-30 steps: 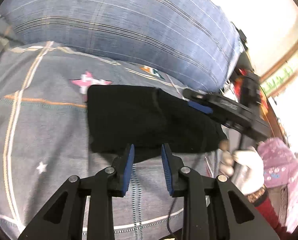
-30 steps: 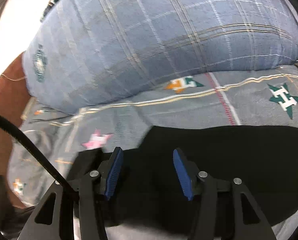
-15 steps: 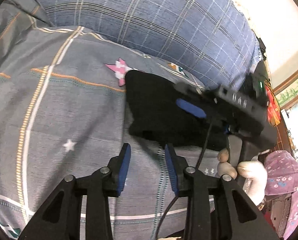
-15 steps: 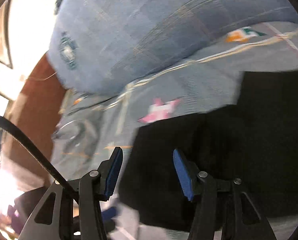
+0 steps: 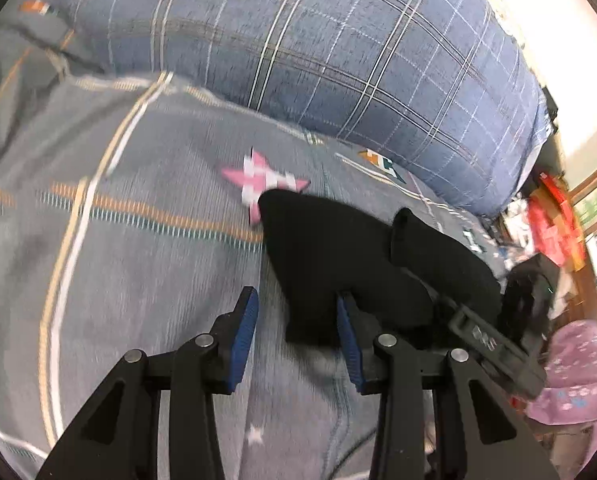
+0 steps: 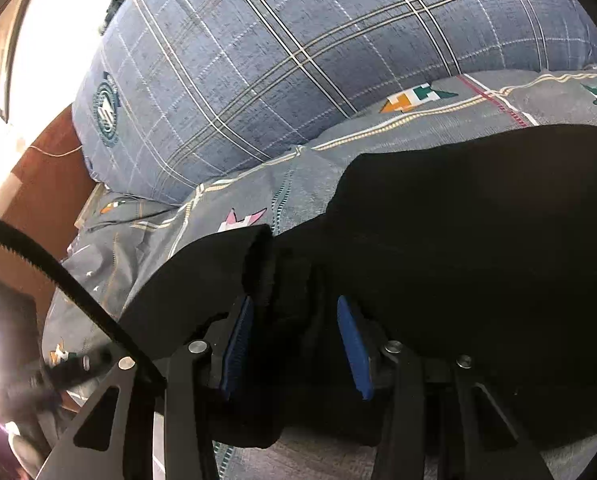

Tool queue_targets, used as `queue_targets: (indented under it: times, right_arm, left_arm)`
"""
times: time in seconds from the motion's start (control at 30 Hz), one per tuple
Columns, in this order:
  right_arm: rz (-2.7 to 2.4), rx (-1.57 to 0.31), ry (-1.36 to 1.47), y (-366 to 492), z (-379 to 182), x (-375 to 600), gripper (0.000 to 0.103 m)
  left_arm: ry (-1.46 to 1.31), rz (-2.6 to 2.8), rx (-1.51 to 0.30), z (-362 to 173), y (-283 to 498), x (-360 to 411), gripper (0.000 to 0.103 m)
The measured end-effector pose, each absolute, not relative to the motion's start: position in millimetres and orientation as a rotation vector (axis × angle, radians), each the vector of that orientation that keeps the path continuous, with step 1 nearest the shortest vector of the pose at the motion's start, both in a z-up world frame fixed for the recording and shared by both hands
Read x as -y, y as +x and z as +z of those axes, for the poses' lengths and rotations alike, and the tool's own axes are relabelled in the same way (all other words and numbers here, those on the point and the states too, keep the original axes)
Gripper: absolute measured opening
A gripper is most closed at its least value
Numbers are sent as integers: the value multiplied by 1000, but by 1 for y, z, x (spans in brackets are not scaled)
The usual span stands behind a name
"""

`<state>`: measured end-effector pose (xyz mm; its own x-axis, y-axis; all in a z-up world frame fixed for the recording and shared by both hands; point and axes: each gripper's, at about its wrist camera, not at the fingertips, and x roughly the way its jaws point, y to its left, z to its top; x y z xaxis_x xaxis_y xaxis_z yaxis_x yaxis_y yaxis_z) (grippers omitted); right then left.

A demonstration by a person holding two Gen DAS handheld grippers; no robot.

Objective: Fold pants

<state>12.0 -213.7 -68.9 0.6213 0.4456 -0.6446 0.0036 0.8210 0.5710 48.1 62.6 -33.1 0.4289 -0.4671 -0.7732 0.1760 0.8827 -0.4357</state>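
Observation:
The black pants lie folded in a thick bundle on the grey patterned bedsheet. My left gripper is open and empty, just short of the bundle's near left corner. My right gripper is open, pushed into the black pants from their right side, with cloth between and around its blue pads. An edge of the pants curls up over its left finger. The right gripper's body also shows in the left wrist view, low against the bundle's right end.
A large blue plaid pillow lies along the far side of the bed, also in the right wrist view. A pink floral cloth and red clutter sit off the bed at right. A black cable crosses the right wrist view.
My left gripper has swung left and come closer to the bundle's left corner. My right gripper has dropped low and pushed into the pants, lifting an edge of cloth.

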Motion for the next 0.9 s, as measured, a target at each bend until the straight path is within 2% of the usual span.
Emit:
queue_targets:
  times: [0.27,0.43,0.57,0.67,0.8,0.9]
  right_arm:
    - [318,-764,509,-1,-74,210,47]
    - [345,-743,513,-4,-73,211,51]
    - [372,-747,541,-2,-72,214,56]
    - [421,-746,631,0,-70,220,66]
    - [519,-738,834,14,-72,228,68]
    - [544,-753,872,22,-75,223,70]
  left_arm:
    - [-261,-372,-1119,-33,36,-61,37]
    - [-253,-397,-1050,-7,22,-60,37]
    - [-218,-388,-1003,-2,31,-51,48]
    - [-283,-365,-1045,-19,46,-58,48]
    - [-343,-351,-1072,-36,48,-71,48]
    - [-296,-348,-1071,-39,46,-68,48]
